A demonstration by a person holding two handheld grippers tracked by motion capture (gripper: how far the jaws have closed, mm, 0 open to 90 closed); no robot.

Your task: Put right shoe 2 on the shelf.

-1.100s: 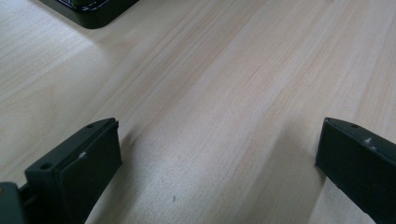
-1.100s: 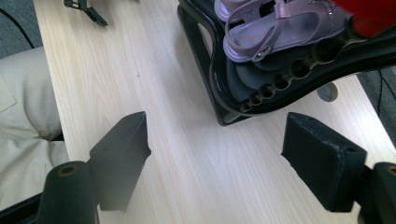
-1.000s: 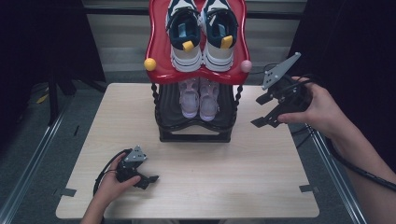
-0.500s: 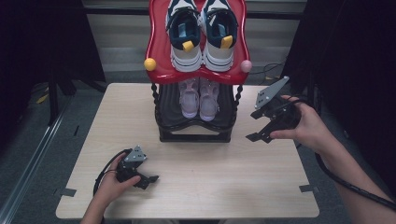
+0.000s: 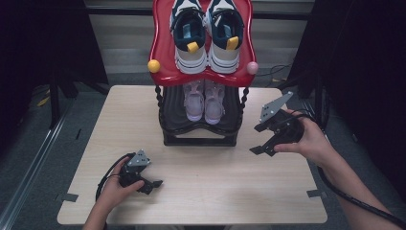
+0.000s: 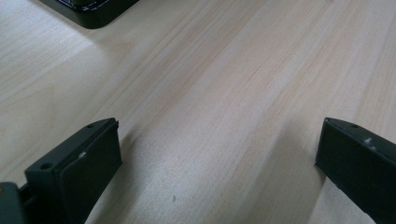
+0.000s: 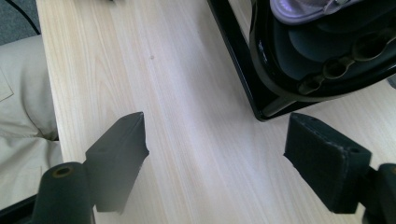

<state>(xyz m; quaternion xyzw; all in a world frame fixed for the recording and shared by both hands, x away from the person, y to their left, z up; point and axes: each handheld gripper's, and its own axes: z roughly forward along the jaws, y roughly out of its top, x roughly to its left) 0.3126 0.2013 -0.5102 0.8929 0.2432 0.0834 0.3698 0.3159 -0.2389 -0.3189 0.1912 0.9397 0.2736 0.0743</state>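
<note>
Resting beside unbranded shoe rack [image 5: 201, 125], right claw [image 5: 262, 139]

Overhead light falls evenly on the pale bench [image 5: 201, 191]; surroundings stay dark. Soft shadows lie under the tongs. Close views are slightly soft, without glare.

Two handheld black grippers: left gripper [image 5: 154, 184] and right gripper [image 5: 261, 146], each topped by a grey three-cornered plate with small holes. Flat rectangular black fingers [image 6: 84, 163], screw holes near tips. Black cables trail. Beige trousers [image 7: 21, 116]; forearms bare.
</note>
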